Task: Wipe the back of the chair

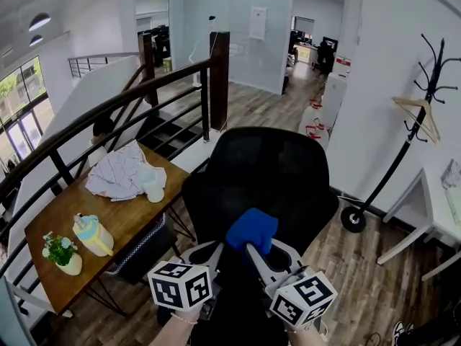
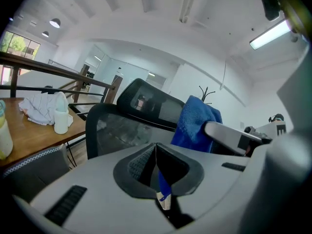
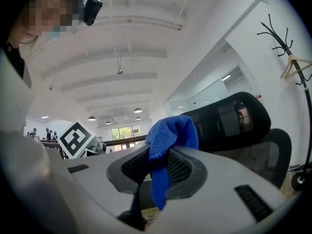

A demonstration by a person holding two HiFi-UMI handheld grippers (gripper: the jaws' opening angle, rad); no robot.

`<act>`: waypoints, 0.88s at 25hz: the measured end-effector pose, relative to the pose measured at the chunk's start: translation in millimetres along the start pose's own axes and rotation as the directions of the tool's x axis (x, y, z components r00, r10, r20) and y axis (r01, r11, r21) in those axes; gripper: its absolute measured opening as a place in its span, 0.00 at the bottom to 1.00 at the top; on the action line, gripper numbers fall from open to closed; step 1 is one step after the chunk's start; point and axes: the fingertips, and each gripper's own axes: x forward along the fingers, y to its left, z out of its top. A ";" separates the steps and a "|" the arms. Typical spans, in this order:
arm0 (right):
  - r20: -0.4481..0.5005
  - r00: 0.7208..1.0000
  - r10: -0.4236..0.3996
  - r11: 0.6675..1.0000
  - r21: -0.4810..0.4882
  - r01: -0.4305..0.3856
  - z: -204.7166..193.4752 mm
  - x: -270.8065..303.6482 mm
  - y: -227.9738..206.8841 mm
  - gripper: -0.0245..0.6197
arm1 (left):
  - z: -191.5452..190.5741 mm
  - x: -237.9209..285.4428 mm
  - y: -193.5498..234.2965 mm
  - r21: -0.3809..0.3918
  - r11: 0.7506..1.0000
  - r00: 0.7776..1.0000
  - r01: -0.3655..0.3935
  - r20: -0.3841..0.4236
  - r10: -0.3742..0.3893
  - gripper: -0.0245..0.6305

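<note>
Biggest worry was the black chair (image 1: 259, 171) itself. It stood right in front of you with its mesh back just past the tools, and an office chair like that would probably swivel or roll the moment you leaned in. It might even have gone toward the wooden table (image 1: 133, 218) close on your left, with the cup (image 1: 153, 189) on it. Next, the blue cloth (image 1: 252, 229) was wadded into a lump over the back. I couldn't tell if it was touching the mesh, and a lump like that would likely wipe just a narrow stripe. Your right tool (image 3: 156, 179) was clamped shut on a good fold of it, so no complaints there. Your left tool (image 2: 157, 165) was closed too, but only on what looked like a thin sliver of blue. That bit could've slipped free on the first stroke, and then the hard tips might've scraped the mesh.
</note>
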 end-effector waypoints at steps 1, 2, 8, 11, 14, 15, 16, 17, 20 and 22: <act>0.007 1.000 0.004 1.000 -0.004 -0.004 5.6 8.3 -1.9 0.18 | 7.0 4.3 3.4 0.005 1.000 1.000 0.004 0.006 -0.004 0.07; 0.013 1.000 0.008 1.000 -0.006 -0.008 11.1 16.2 -3.8 0.17 | 14.0 8.5 6.8 0.009 1.000 1.000 0.007 0.012 -0.007 0.07; 0.012 1.000 0.024 1.000 -0.014 -0.024 27.4 58.9 -14.2 0.18 | 46.5 28.8 29.9 -0.004 1.000 0.999 0.012 0.045 -0.012 0.07; 0.033 0.999 0.038 0.999 -0.012 -0.038 39.3 75.1 -17.7 0.18 | 68.0 33.7 39.4 0.008 1.000 0.997 -0.005 0.082 0.004 0.07; 0.062 0.997 0.046 0.999 -0.008 -0.045 51.7 87.1 -22.3 0.18 | 86.2 36.0 48.0 0.011 1.000 0.993 -0.017 0.120 0.015 0.07; 0.067 0.996 0.051 0.999 -0.008 -0.050 55.1 91.4 -24.5 0.18 | 90.7 37.8 50.3 0.011 1.000 0.991 -0.020 0.129 0.019 0.07; 0.067 0.996 0.058 0.998 -0.012 -0.058 57.8 96.4 -26.2 0.18 | 94.2 39.7 52.6 0.010 1.000 0.991 -0.025 0.135 0.024 0.07; 0.066 0.996 0.067 0.998 -0.018 -0.066 59.8 101.7 -27.2 0.18 | 96.9 41.3 55.0 0.007 0.999 0.990 -0.031 0.139 0.030 0.07; 0.061 0.995 0.083 0.996 -0.028 -0.081 61.1 116.2 -30.2 0.17 | 99.7 44.4 59.4 -0.007 0.999 0.988 -0.048 0.148 0.049 0.07; 0.057 0.995 0.085 0.996 -0.028 -0.084 59.5 123.9 -35.1 0.18 | 97.2 46.3 61.2 -0.016 0.998 0.988 -0.061 0.144 0.062 0.07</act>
